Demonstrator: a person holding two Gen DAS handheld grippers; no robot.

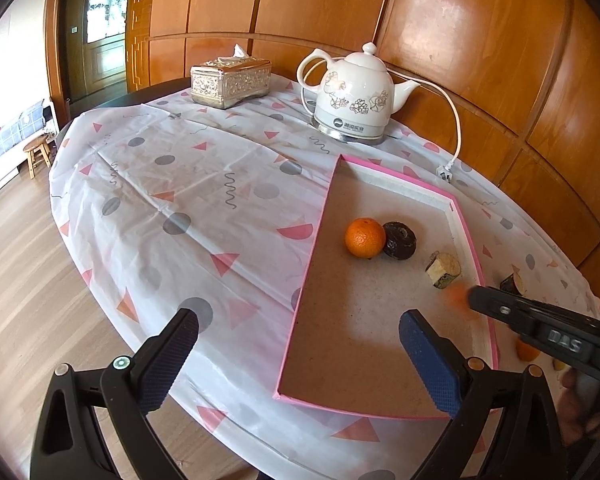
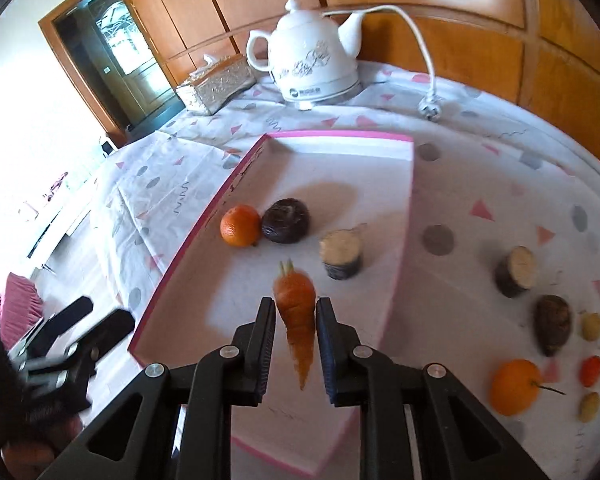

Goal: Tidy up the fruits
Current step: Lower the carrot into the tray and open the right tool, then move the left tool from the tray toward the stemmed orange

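Observation:
A pink-rimmed tray (image 2: 204,224) (image 1: 300,280) lies on the tablecloth. In it sit an orange (image 2: 240,225) (image 1: 364,237), a dark round fruit (image 2: 286,221) (image 1: 399,239) and a cut stub (image 2: 341,254) (image 1: 443,269). My right gripper (image 2: 295,312) is shut on a small carrot (image 2: 297,314), held above the tray; in the left wrist view it (image 1: 474,296) comes in from the right with a blurred orange tip. My left gripper (image 1: 298,324) stands open over the tray's near left edge, nothing between its fingers. Outside the tray lie another stub (image 2: 516,271), a dark fruit (image 2: 553,330), an orange (image 2: 515,387) and small pieces.
A white kettle (image 1: 354,96) (image 2: 314,62) with a loose cord and plug (image 2: 430,109) stands at the table's far side, next to a silver tissue box (image 1: 230,78) (image 2: 216,84). A wooden wall runs behind. The floor drops off to the left.

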